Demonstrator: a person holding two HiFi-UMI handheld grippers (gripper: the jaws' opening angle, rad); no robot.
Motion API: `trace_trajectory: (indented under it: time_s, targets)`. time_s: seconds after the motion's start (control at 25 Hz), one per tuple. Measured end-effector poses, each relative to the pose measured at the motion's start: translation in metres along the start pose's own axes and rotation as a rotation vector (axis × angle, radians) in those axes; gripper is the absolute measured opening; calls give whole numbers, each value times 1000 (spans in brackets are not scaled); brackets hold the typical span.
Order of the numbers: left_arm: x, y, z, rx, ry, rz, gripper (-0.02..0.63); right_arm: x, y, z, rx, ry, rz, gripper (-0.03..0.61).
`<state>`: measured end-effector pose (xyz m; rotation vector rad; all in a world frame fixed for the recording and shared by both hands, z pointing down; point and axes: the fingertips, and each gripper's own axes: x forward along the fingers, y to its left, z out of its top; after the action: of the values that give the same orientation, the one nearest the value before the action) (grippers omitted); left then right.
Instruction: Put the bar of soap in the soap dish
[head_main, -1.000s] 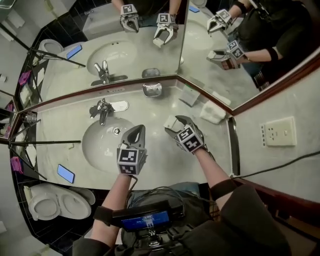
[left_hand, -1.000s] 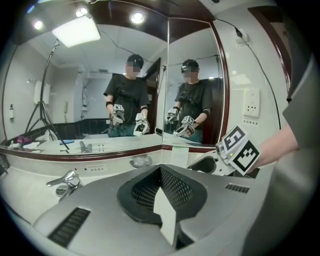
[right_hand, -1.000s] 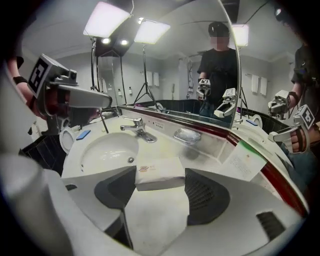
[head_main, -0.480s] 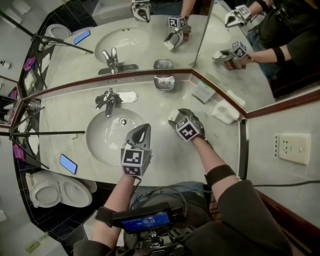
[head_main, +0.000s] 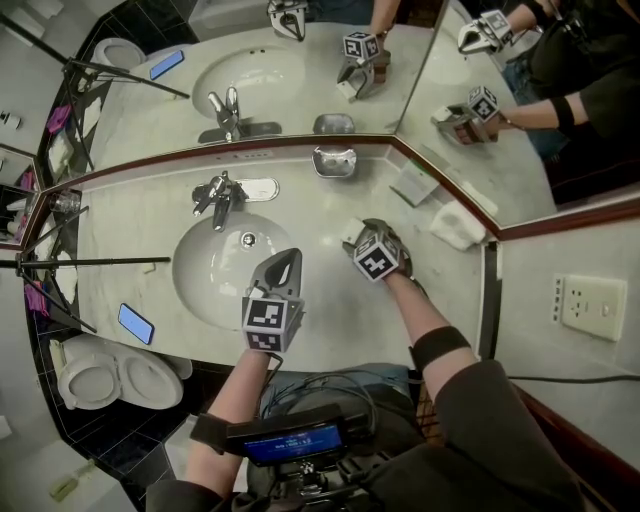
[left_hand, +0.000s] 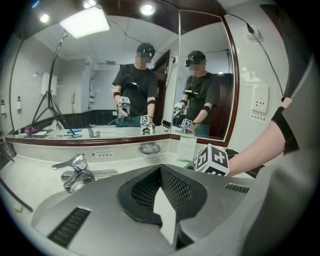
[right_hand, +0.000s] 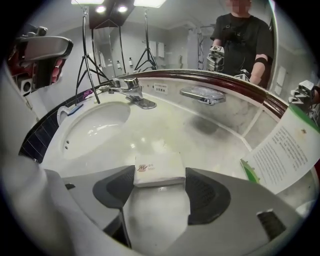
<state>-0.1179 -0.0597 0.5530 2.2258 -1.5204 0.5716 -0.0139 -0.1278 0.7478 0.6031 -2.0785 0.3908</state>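
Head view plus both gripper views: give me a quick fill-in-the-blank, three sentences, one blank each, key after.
1. The bar of soap lies on the counter ___ the jaws of the right gripper.
2. The jaws of the left gripper are ___, with nothing in them.
3. In the head view, the soap dish sits to the ___ of the faucet.
Missing words: between (those jaws have just been opening, pads off the soap); shut; right.
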Motion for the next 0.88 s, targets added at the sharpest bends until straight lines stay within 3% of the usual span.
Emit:
trace_trajectory:
  time_s: [0.36, 0.56, 0.68, 0.88]
  targets:
    - [0, 5, 3, -3, -12, 1, 3, -21, -5, 12, 19, -40, -20, 354]
    - [-2, 4, 13, -11, -41, -7, 3, -65, -1, 40, 24, -134, -9, 347]
    - [-3, 1, 20, -17, -63, -18, 3, -103, 2, 68, 41, -253, -4, 277]
    - [-5, -4, 30, -12, -90, -32, 3, -175, 1, 102, 92, -457, -41, 70]
